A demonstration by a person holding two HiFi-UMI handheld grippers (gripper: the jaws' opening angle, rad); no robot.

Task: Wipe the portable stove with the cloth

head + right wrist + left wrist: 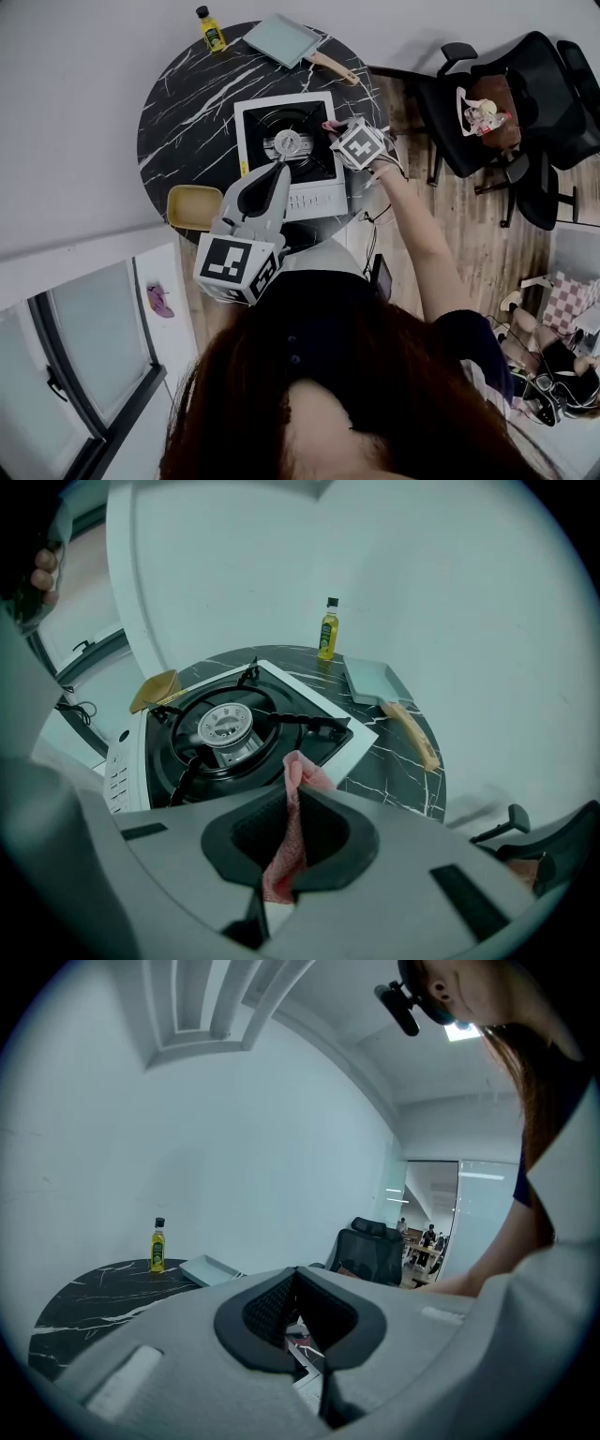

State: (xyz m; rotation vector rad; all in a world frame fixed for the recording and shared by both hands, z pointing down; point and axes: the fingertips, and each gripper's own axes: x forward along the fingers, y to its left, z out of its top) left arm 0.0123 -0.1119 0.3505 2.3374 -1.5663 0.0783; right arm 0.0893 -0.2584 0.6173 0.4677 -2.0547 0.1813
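— What do we have in the right gripper [292, 803]?

— We have its jaws clamped on the pink cloth [289, 841]. The cloth runs up between the pads and a folded end sticks out past the tips.

— And where do we see the portable stove [246, 731] from there?

— Just ahead of those jaws and a little below them. Its round burner [225, 726] sits ahead and to the left of the tips, and the cloth's free end hangs over the stove's near edge. We cannot tell whether it touches the metal.

— What about our left gripper [277, 176]?

— Its jaws are closed together at the tips, with nothing between them. In the head view it points at the burner from the stove's control side, above the front panel.

— What else do we see round them?

— Beyond the stove, far ahead of the right gripper, stands an oil bottle [328, 630]. To the right of it lies a pale square pan [367, 681] with a wooden handle. A yellow dish [193, 206] sits just left of the left gripper, on the black marble table [178, 122].
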